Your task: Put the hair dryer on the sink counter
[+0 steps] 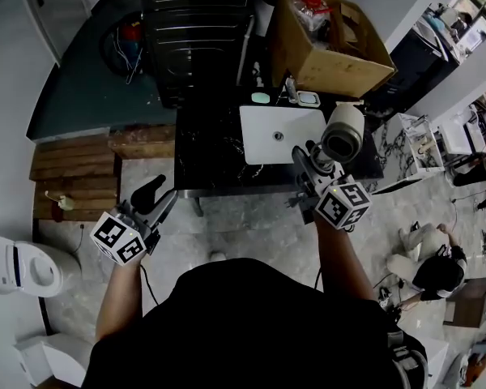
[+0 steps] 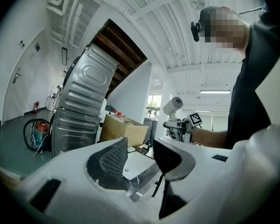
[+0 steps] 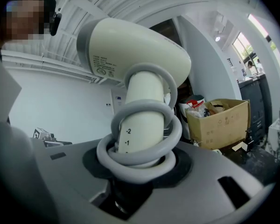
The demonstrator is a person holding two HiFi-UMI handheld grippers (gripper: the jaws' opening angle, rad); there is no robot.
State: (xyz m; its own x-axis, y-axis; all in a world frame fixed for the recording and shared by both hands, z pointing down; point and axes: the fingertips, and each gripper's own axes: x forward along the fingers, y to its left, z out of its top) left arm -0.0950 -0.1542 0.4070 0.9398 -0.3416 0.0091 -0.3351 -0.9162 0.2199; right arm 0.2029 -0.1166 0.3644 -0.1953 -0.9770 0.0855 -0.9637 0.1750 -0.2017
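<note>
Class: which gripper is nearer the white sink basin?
Right. The right gripper, holding the hair dryer, sits at the right edge of the sink basin; the left gripper is over the floor, off to its left.

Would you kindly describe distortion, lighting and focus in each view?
Head view: evenly lit, edges bowed, the dark counter loses detail. Left gripper view: strong fisheye, black corners, bright white ceiling. Right gripper view: same fisheye; the hair dryer looms large and sharp, bulging toward the lens.
</note>
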